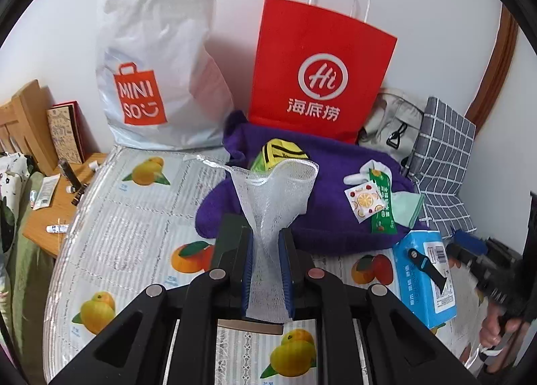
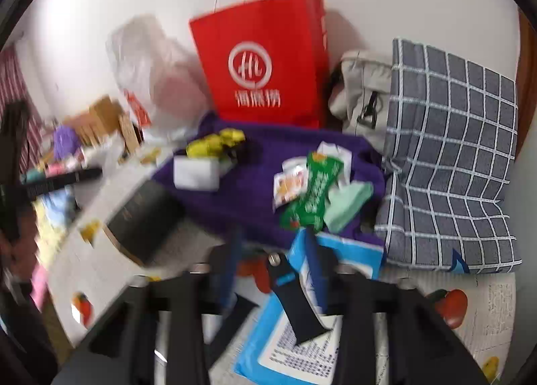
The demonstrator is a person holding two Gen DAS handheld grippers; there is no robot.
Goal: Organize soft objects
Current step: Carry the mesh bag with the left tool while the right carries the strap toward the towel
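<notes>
Two bags: white MINISO (image 1: 157, 83), red Hi (image 1: 319, 69).

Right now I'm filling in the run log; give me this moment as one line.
left fingers: shut on white mesh pouch | right fingers: open over blue tissue pack | purple cloth: on table

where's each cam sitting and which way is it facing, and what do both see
Left wrist: on the left gripper, angled down over the table toward the wall; its fingers clamp a white mesh pouch; the other hand shows at right.
Right wrist: on the right gripper, angled down at a blue tissue pack; blurred.
Shared: red paper bag, purple cloth, checked cushion.
</notes>
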